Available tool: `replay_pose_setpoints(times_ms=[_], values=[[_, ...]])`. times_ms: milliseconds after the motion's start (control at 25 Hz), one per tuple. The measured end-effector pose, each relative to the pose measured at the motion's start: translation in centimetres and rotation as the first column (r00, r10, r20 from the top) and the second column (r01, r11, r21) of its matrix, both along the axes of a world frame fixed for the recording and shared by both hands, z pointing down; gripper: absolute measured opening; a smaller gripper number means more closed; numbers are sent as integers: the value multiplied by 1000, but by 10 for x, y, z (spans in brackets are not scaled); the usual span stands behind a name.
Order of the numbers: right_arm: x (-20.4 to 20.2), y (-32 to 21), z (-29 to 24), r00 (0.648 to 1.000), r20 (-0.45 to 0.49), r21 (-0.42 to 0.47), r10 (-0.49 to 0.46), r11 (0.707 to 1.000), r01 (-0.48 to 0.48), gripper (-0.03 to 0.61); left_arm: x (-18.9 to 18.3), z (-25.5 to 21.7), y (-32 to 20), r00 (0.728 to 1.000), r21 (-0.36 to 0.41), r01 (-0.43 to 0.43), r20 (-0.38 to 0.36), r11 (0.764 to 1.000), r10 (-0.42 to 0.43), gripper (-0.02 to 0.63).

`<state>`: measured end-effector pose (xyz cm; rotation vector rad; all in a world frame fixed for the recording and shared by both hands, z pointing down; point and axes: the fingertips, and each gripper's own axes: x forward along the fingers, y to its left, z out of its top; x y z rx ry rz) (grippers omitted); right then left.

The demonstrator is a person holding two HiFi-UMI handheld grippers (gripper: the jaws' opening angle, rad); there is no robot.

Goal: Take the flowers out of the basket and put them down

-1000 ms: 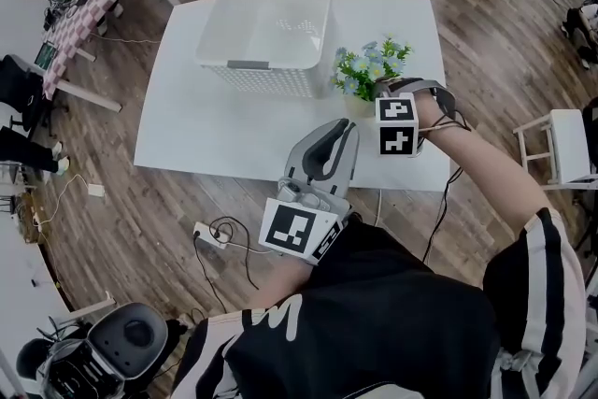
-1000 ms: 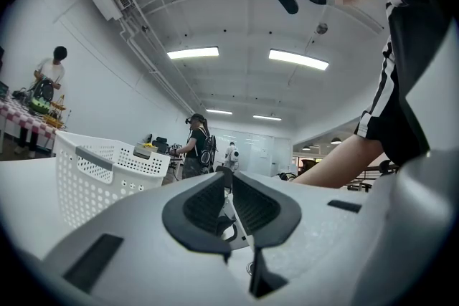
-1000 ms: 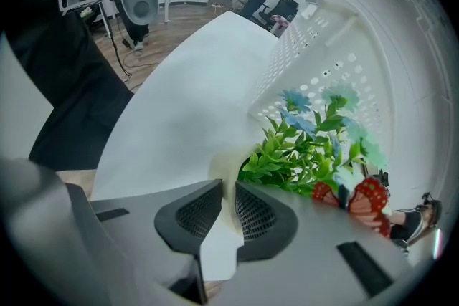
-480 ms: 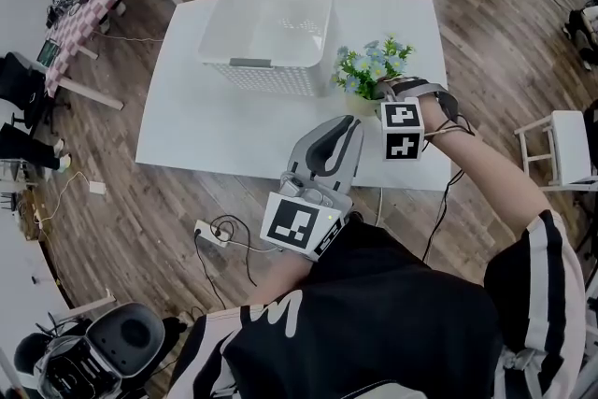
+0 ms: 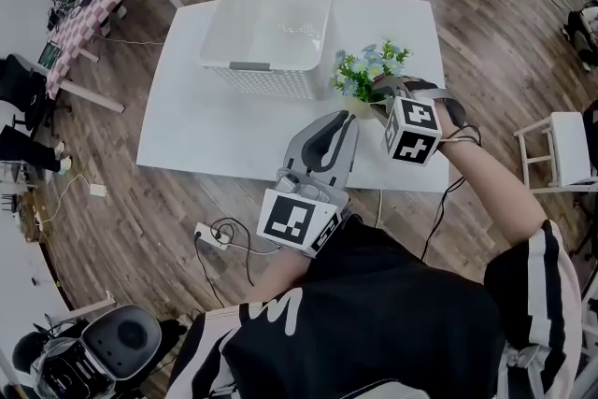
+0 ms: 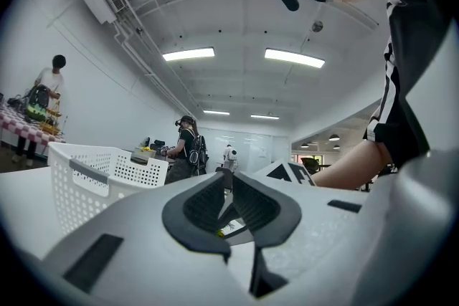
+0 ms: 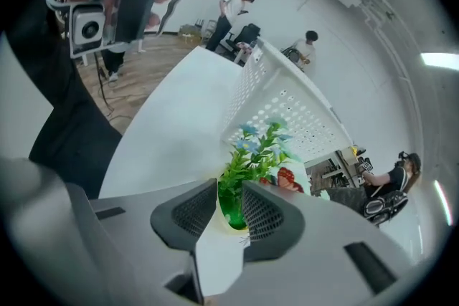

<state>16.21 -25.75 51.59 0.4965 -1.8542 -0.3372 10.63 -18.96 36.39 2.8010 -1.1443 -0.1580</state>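
One basket (image 5: 266, 78); one bunch of flowers (image 5: 369, 68); one table (image 5: 206, 128); two tongs, left tongs (image 5: 341, 120) and right tongs (image 5: 381, 96).

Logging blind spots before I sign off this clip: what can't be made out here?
Base of the flowers: head view, behind the right gripper; right gripper view, between its jaws. Contact with the table unclear.
Red patterned thing beside the stems: right gripper view, half hidden by a jaw.
Inside of the basket: left gripper view, blocked by its own wall.
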Motion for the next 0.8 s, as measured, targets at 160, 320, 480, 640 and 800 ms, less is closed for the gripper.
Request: replay_pose_setpoints(times_ms=[160,320,480,640,800], values=[[-6,2,-29,978,189,39,88,995,-97,114,-4,-3,-2,1000,8,16,-2,1000,-16,37],[-13,5,-61,896,417,64,151,979,-195,112,-6,-6,-2,1000,6,22,-13,1000,-22,37],[-17,10,-92,767,615,55,186,959,-277,112,-7,-7,-1,999,8,31,-21,999,-31,37],[-15,14,-124,645,743,86,179,930,-357,108,-5,-10,-1,999,15,39,-27,999,-39,37],[-8,17,-142,560,810,99,173,901,-422,85,-4,-13,-3,999,31,48,-20,998,-48,37]])
